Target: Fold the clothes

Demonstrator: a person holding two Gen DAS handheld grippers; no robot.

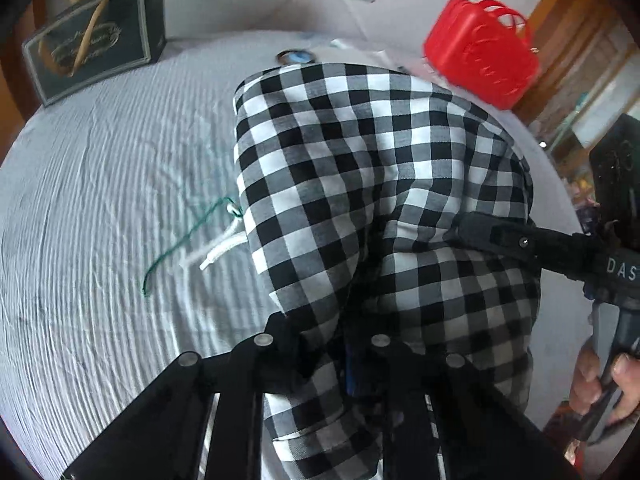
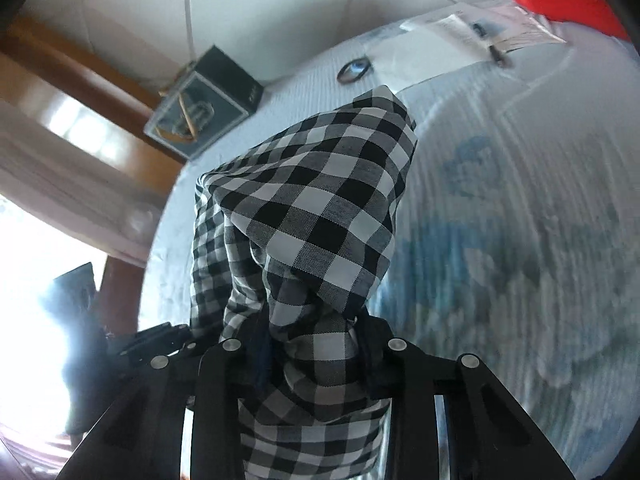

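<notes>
Both grippers seemingly pinch checked garment (image 1: 380,168).

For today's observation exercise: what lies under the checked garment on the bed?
The checked garment rests on a pale ribbed bedsheet. White cords and a green thread stick out from its edge. Anything further underneath is covered.

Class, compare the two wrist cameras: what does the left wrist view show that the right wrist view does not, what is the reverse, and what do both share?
Only the left wrist view shows a green thread, a white cord and a hand on the right gripper's handle. Only the right wrist view shows papers and a bright opening at its left edge. Both show the checked garment pinched in each gripper, the dark gift bag, the red basket and the bedsheet.
</notes>
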